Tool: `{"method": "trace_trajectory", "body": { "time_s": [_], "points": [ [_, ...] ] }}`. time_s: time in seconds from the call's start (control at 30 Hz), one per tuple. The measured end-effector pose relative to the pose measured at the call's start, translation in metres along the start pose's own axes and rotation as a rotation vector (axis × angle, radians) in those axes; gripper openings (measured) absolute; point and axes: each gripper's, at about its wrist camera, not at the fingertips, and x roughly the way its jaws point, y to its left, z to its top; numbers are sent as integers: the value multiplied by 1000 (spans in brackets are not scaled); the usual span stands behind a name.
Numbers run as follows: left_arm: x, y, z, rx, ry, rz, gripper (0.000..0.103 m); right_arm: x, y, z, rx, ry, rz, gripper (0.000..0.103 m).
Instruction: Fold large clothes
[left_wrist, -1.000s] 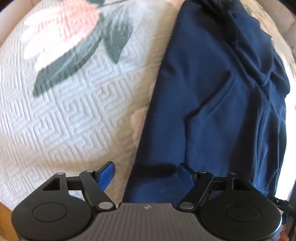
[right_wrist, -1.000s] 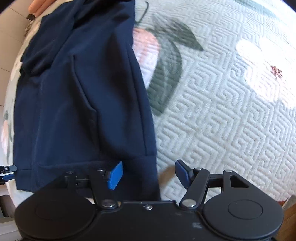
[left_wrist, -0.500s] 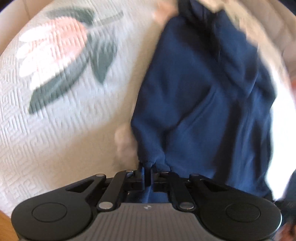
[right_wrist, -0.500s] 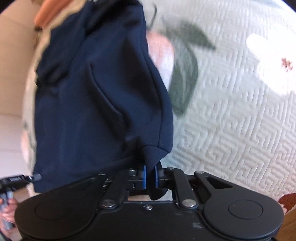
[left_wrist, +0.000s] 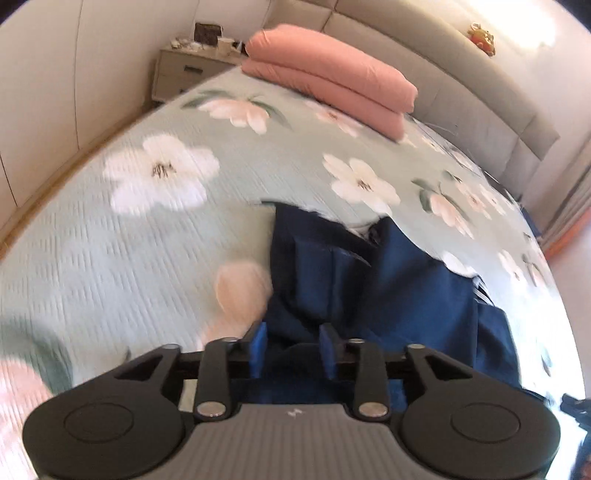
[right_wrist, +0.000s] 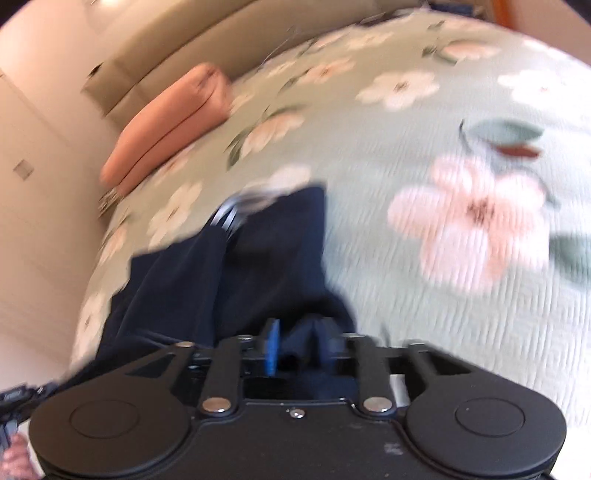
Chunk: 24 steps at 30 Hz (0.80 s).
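A navy garment (left_wrist: 388, 288) lies on the flowered bedspread (left_wrist: 166, 240), its near part doubled over the far part, with a striped edge showing at the far end. My left gripper (left_wrist: 291, 343) hangs just over the near fold. Its jaws are opening, and navy cloth lies loose between the blue pads (left_wrist: 258, 339). In the right wrist view the same garment (right_wrist: 221, 277) runs away from my right gripper (right_wrist: 297, 347). Those jaws are opening too, with a bunch of cloth between them.
Two stacked pink pillows (left_wrist: 332, 74) lie at the padded headboard (left_wrist: 461, 74). A nightstand (left_wrist: 184, 74) stands in the far left corner. Bedspread (right_wrist: 461, 295) stretches to the right of the garment. A hand (right_wrist: 14, 458) on the other gripper shows at the lower left.
Both grippers shut on the garment's near hem corners, lifted them and carried them forward over the garment. Their jaws now stand apart, and both views have tilted up to the headboard.
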Motion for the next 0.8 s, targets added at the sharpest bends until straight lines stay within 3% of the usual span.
{"method": "trace_trajectory", "body": {
  "time_s": [0.03, 0.17, 0.37, 0.43, 0.63, 0.8],
  "points": [
    [1, 1, 2, 4, 0, -10, 52, 1, 4, 3, -32, -21, -12, 45],
    [19, -6, 1, 133, 36, 4, 56, 20, 9, -1, -176, 13, -96, 46],
    [75, -26, 0, 308, 102, 11, 62, 57, 4, -10, -282, 134, -77, 45],
    [88, -28, 1, 327, 114, 9, 71, 68, 6, -14, -310, 150, -78, 45],
    [110, -25, 6, 333, 150, -11, 77, 88, 7, -13, -353, 152, -104, 52],
    [127, -26, 5, 315, 165, -31, 71, 90, 3, -16, -313, 164, -94, 52]
  ]
}}
